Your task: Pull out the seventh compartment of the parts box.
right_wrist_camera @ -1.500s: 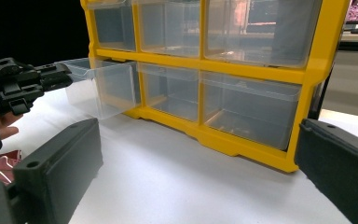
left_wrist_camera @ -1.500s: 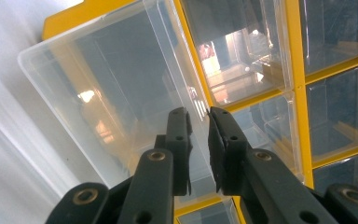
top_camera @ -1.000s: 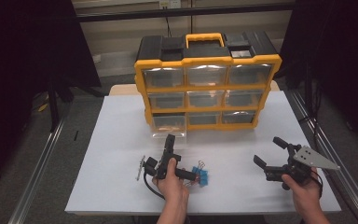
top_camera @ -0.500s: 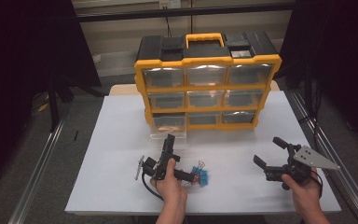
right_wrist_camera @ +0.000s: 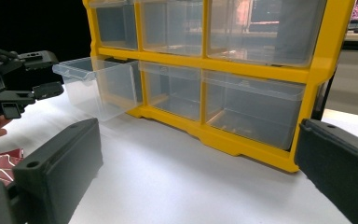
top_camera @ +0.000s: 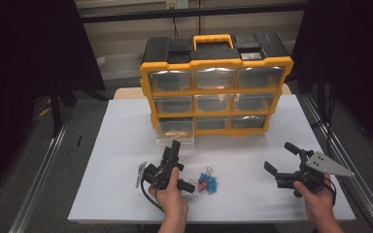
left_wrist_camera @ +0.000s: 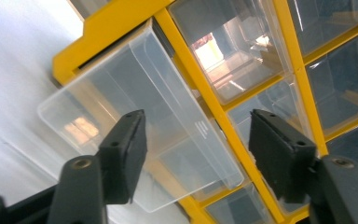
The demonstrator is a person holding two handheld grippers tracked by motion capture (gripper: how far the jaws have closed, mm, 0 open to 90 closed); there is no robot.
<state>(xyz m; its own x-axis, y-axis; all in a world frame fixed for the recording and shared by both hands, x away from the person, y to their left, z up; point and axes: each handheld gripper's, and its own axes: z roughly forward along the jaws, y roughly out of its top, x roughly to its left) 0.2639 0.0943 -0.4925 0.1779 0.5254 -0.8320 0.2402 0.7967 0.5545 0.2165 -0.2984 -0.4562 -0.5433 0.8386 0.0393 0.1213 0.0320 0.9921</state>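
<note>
Our left tongs (top_camera: pixel 175 154) have just been opening and now stand apart with nothing between them, aimed at the drawer (top_camera: pixel 176 132) that sticks out of the bottom-left slot of the organizer (top_camera: pixel 216 90). That suggests the pull is finished and the drawer is ready to be filled (the binder clips (top_camera: pixel 207 182) lie on the desk (top_camera: pixel 116 145) just right of our left hand, untouched). Our right tongs (top_camera: pixel 282 158) hover apart and empty, well off to the right.
</note>
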